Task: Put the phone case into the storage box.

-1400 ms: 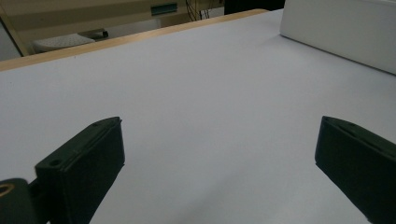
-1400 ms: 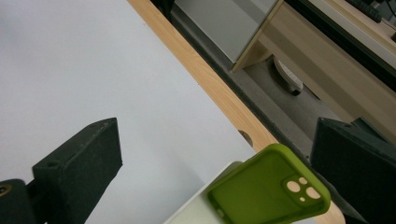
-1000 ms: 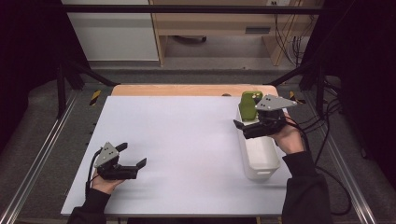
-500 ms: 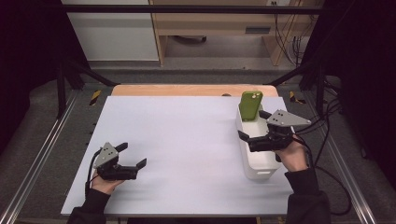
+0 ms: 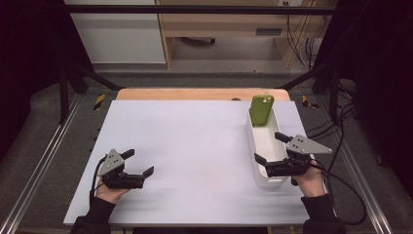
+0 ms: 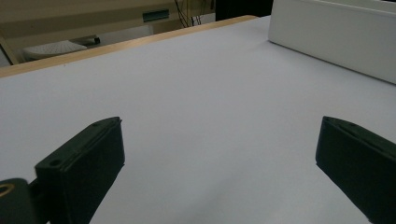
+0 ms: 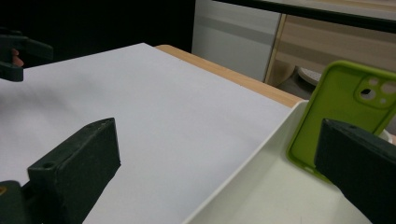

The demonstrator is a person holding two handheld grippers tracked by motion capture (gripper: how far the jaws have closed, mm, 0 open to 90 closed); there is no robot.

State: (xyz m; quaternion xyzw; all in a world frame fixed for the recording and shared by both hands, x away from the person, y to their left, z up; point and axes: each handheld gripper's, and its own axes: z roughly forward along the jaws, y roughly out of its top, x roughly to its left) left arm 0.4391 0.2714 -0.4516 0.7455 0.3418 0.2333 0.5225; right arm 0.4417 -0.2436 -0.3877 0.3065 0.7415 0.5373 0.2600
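A green phone case (image 5: 261,110) leans upright at the far end of a long white bin (image 5: 252,144) on the right of the white table. My right gripper (image 5: 268,147) hovers open over the bin's near end, well short of the case, with nothing between its jaws. In the right gripper view the green phone case (image 7: 341,107) stands ahead past the right jaw, inside the bin (image 7: 243,186). My left gripper (image 5: 140,162) rests open near the table's front left and holds nothing. The left gripper view has the bin's wall (image 6: 336,37) at the upper right.
The white table top (image 5: 195,141) stretches wide between the two grippers. A wooden strip (image 5: 195,93) runs along its far edge. Metal frame rails flank both sides, and cables (image 5: 341,122) lie off the right edge. The left gripper (image 7: 14,51) appears far off in the right gripper view.
My right gripper has drawn back from the phone case at the bin's far end to the near end, leaving the case leaning there. The left gripper has stayed put.
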